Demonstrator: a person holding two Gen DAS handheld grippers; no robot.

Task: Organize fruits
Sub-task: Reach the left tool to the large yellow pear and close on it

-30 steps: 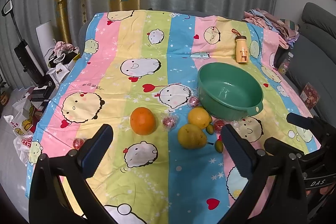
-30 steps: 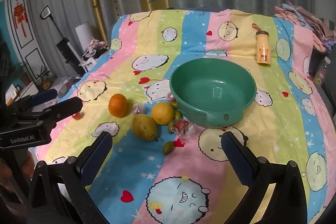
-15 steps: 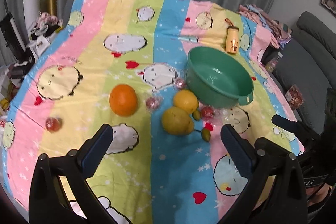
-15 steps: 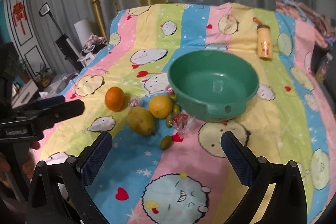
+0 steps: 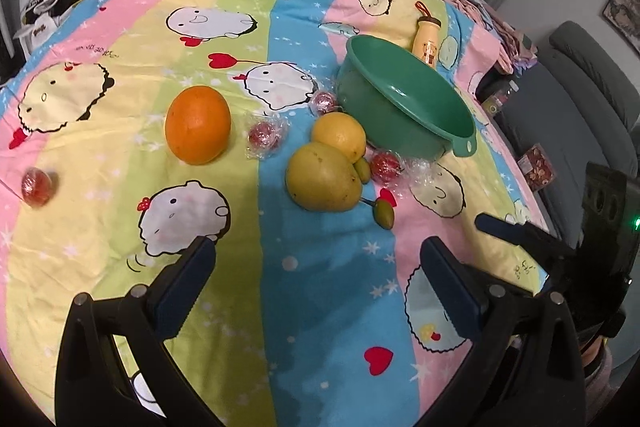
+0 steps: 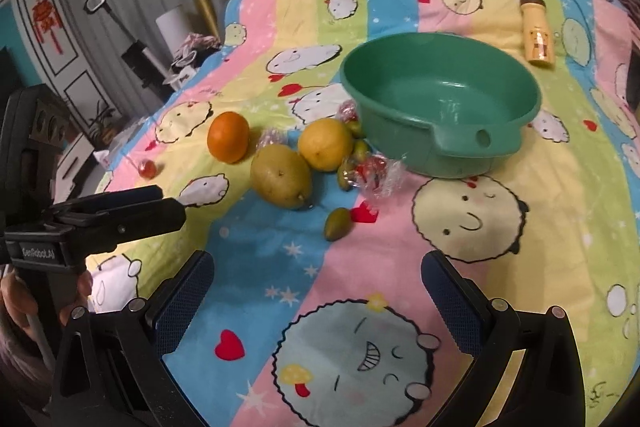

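Nearest the cameras, the left claw (image 5: 316, 269) and the right claw (image 6: 318, 281) both hovered with their fingers spread wide and empty above a counter (image 6: 520, 267) draped in a striped cartoon cloth. Just beyond them, a small green fruit (image 6: 337, 223) lay alone on the cloth. Farther on, a yellow-green pear (image 5: 323, 177) touched a yellow citrus fruit (image 5: 339, 135), with more small green fruits and crinkly wrapped red items, possibly candies, tucked around them. An orange (image 5: 198, 125) sat apart on the left, and one red wrapped piece (image 5: 37, 186) lay well off toward the left edge. Behind the fruit stood an empty green basin (image 6: 460, 157). Farthest back, a small yellow bottle (image 6: 538, 35) lay on the cloth.
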